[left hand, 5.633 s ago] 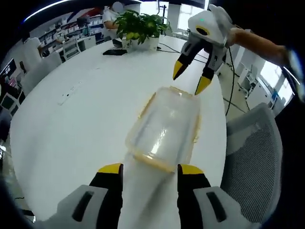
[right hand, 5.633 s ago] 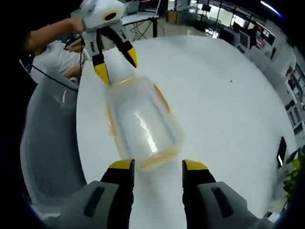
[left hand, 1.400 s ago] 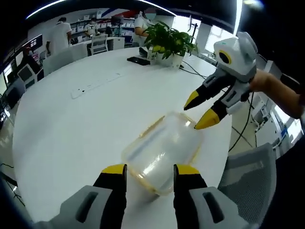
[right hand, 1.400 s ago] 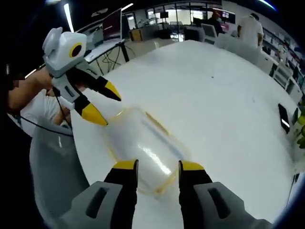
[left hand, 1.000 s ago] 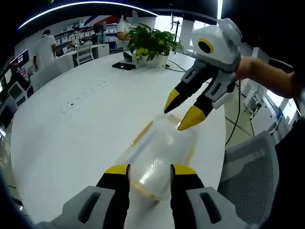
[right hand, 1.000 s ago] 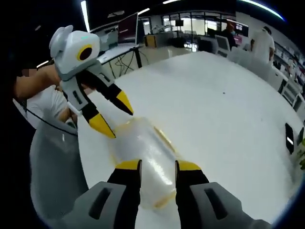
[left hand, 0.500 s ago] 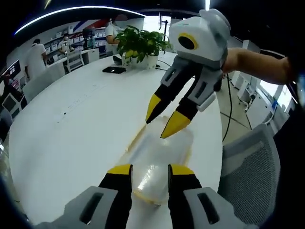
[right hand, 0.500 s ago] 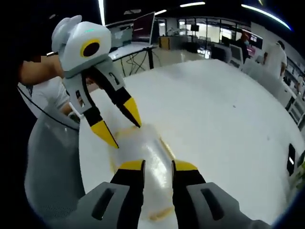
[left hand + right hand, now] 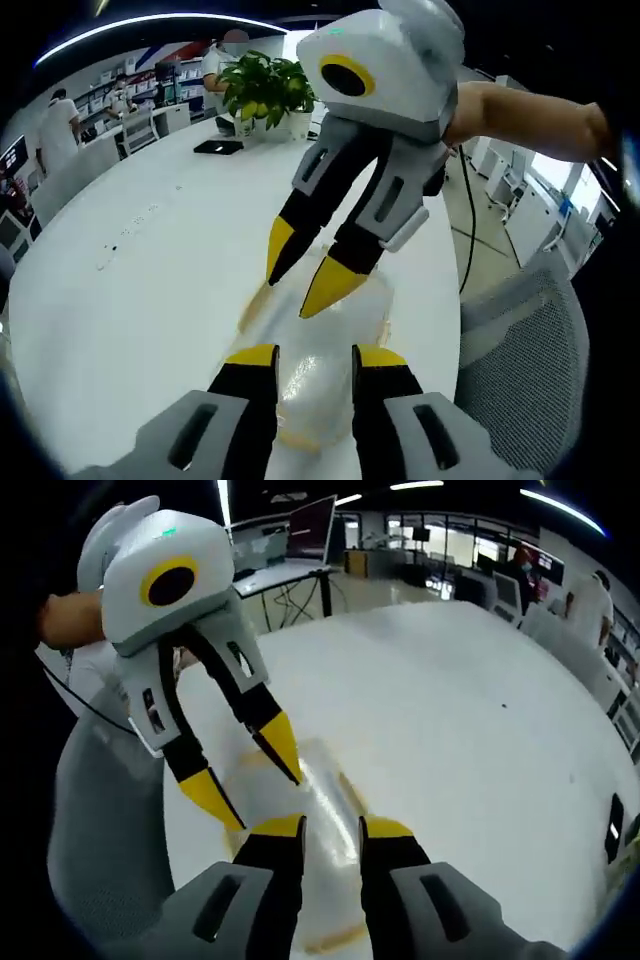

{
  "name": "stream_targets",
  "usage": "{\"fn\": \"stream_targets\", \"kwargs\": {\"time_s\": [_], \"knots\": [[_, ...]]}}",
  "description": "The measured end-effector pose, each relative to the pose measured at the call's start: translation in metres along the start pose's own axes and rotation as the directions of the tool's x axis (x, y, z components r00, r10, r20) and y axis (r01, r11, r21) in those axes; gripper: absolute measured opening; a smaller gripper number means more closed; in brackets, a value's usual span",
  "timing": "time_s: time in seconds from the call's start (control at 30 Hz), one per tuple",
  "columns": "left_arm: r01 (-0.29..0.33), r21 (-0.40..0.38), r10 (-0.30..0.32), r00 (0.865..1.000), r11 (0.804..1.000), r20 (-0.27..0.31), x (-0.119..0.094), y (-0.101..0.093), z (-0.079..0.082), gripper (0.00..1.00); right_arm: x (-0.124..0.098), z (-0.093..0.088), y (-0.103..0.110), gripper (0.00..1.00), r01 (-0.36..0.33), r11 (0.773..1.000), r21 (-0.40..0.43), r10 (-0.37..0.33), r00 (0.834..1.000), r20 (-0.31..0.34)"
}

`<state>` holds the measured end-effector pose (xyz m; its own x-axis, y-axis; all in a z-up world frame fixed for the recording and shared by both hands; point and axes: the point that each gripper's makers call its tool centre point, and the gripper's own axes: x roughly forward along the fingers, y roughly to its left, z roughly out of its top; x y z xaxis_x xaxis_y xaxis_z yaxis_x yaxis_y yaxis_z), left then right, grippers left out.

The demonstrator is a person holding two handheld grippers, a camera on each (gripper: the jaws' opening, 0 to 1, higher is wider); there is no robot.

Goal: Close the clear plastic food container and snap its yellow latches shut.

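The clear plastic food container [image 9: 325,350] is seen lying on the white surface [image 9: 150,260], long axis running between the two hand-held grippers. Its near end is straddled by the left hand-held gripper [image 9: 303,362], jaws parted; the right hand-held gripper [image 9: 331,831], likewise parted, is poised over the opposite end.

One container [image 9: 320,350] is seen between two grippers, left [image 9: 312,357] and right [image 9: 331,830]; one plant [image 9: 262,82] and one phone [image 9: 218,147] are counted beyond.
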<state>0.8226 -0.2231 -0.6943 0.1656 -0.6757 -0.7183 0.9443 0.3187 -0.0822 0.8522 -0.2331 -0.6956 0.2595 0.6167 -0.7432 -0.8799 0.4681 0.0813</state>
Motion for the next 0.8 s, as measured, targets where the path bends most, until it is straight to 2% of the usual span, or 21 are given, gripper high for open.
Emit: {"fn": "stream_targets", "kwargs": {"time_s": [0.4,0.8], "knots": [[0.071,0.068,-0.070,0.997,0.995,-0.021,0.009,-0.022,-0.001,0.22,0.010,-0.002,-0.007,0.25,-0.045,0.999,0.009,0.045,0.999,-0.026],[0.088,0.164,-0.087,0.996,0.982,-0.015,0.011,-0.039,-0.002,0.25,0.019,-0.003,-0.006,0.32,-0.128,0.992,-0.006,0.128,0.989,-0.073]]}}
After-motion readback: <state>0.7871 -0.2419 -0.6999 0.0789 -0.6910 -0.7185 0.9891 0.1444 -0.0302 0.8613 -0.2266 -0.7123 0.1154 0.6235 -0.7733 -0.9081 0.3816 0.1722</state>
